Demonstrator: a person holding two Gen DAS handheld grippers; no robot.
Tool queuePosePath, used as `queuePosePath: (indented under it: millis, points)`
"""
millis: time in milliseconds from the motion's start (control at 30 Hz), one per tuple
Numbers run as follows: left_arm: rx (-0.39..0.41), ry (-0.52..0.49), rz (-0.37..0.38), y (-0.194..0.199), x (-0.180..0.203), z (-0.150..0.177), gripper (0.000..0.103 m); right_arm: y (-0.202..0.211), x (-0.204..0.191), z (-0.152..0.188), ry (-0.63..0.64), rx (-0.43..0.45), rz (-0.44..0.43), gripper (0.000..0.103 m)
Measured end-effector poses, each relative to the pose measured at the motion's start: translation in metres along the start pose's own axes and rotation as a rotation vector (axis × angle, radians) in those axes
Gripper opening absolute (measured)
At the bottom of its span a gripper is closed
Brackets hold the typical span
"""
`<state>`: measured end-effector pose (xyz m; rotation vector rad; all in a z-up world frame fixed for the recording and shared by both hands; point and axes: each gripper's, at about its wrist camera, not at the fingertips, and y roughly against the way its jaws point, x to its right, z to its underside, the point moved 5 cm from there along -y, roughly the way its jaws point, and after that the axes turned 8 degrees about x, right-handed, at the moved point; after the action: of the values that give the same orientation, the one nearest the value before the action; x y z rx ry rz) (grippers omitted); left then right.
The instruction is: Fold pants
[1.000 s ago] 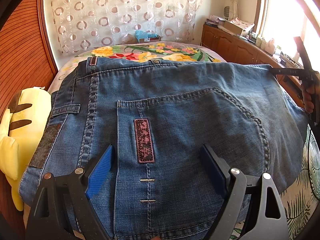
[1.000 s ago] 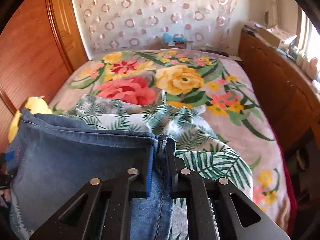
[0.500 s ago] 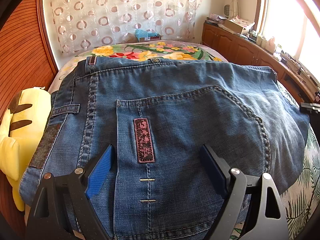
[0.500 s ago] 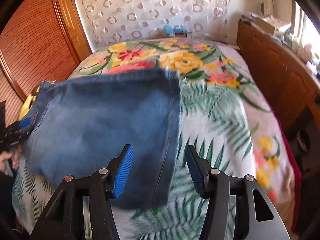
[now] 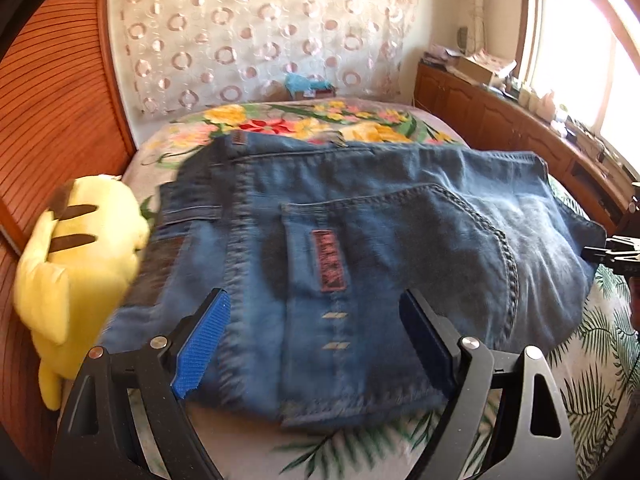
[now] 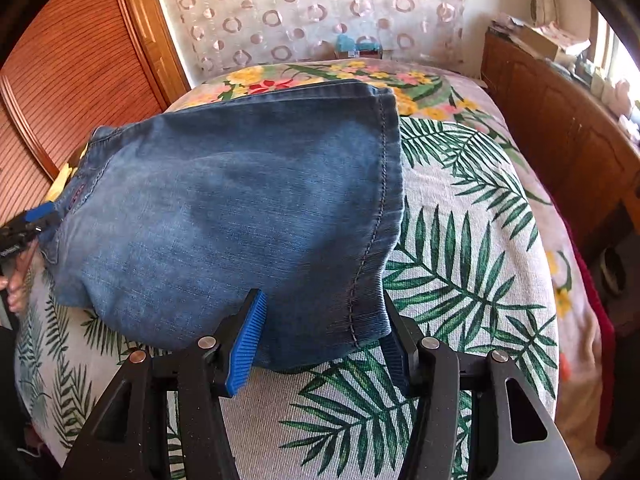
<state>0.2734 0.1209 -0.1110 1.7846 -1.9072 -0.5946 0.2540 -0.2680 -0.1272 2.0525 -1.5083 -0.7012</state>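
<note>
On the bed (image 5: 248, 436), from the left wrist, we count one folded pair of jeans (image 5: 400, 248), one back pocket (image 5: 400, 264) and one yellow plush toy (image 5: 76, 256) touching their left edge. Our left gripper (image 5: 316, 344) stands wide, holding nothing.

From the right wrist, we see the jeans' hem (image 6: 384, 184) bordering bare bedspread. Our right gripper (image 6: 320, 340) stands parted, gripping nothing.

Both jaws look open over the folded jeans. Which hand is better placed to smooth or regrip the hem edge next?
Probably the right. The right gripper straddles the stitched hem edge of the jeans, jaws open. The left gripper hangs over the back pocket end, beside the yellow plush toy.
</note>
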Motion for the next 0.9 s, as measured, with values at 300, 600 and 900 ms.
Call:
queuePosePath:
  millis: [300, 600, 900]
  points:
    - [-0.018, 0.139, -0.151, 0.014, -0.073, 0.022, 0.082, -0.006, -0.008, 0.001, 0.065, 0.027, 0.027, 0.047]
    - [-0.068, 0.188, -0.208, -0.006, -0.101, 0.028, 0.080, -0.005, -0.011, 0.007, 0.076, 0.041, 0.030, 0.047]
    - [-0.076, 0.230, -0.182, -0.014, -0.106, 0.031, 0.076, 0.000, -0.011, 0.005, 0.085, 0.040, 0.011, 0.033]
